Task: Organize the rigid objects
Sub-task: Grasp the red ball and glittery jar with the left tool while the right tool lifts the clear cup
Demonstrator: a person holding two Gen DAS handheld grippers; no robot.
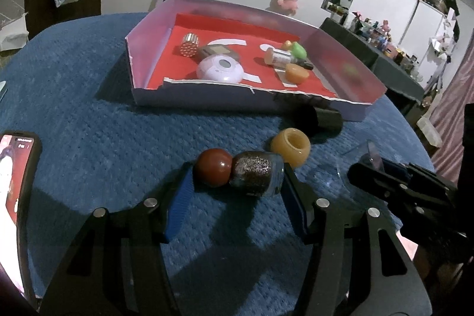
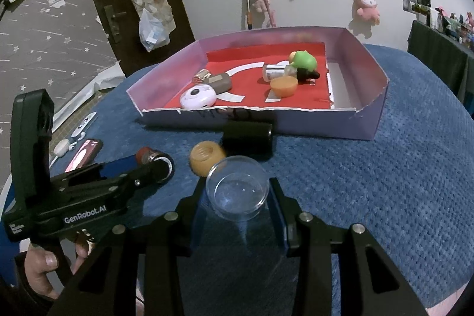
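On blue cloth [image 1: 103, 123], one tray [image 1: 349, 105], two yellow caps [image 1: 291, 147]

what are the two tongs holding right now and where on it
Left tongs: the dark glittery bottle, gripped end to end. Right tongs: the clear cup, by its sides.

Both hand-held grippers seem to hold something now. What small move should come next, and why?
Probably lift both and carry them toward the box. The left hand-held gripper is closed on the glitter bottle with the red cap, and the right hand-held gripper is closed on the clear cup. Both items are low over the blue cloth, while the box behind already holds sorted items.
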